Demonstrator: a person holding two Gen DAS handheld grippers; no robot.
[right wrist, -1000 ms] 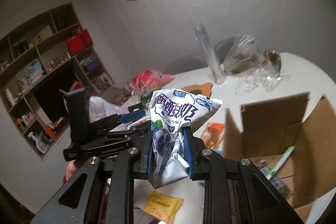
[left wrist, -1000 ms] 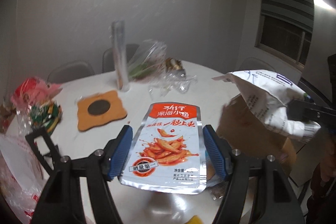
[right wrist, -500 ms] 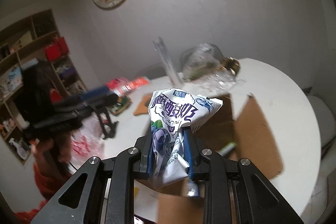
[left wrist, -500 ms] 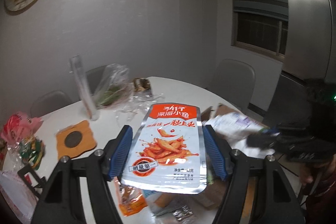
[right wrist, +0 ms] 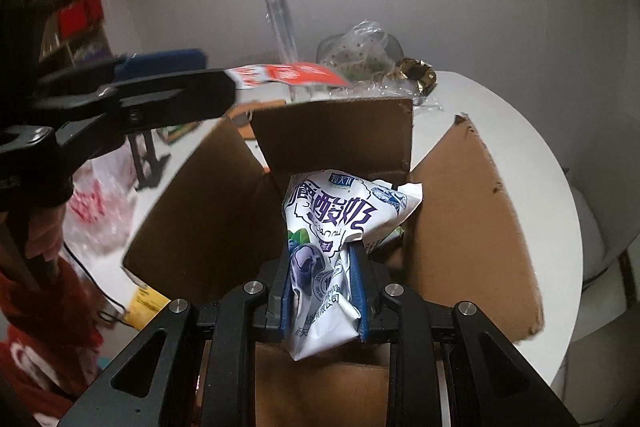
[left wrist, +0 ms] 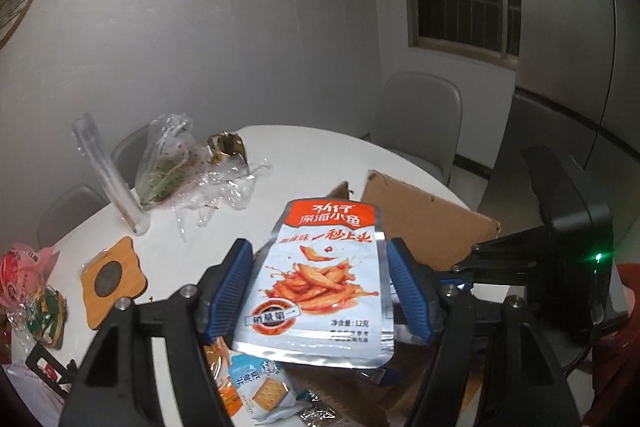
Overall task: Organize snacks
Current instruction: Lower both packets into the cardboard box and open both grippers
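My left gripper point(left wrist: 320, 287) is shut on a silver and red fish snack packet point(left wrist: 320, 279) and holds it above the open cardboard box point(left wrist: 424, 215). In the right wrist view the left gripper point(right wrist: 224, 87) comes in from the left with that packet point(right wrist: 288, 75). My right gripper point(right wrist: 322, 287) is shut on a crumpled white and purple yogurt pouch point(right wrist: 340, 223), held over the open box point(right wrist: 472, 211). A cracker packet point(left wrist: 264, 391) and an orange packet point(left wrist: 224, 383) lie below the left gripper.
The box stands on a round white table point(left wrist: 304, 163). At the back are clear plastic bags point(left wrist: 176, 163), a tall clear tube point(left wrist: 108, 179) and a wooden coaster point(left wrist: 112, 279). A yellow packet point(right wrist: 146, 307) lies left of the box. Chairs point(left wrist: 420, 123) ring the table.
Both grippers have swung over the open box with their packets still held. The right gripper has dropped lower over the box opening.
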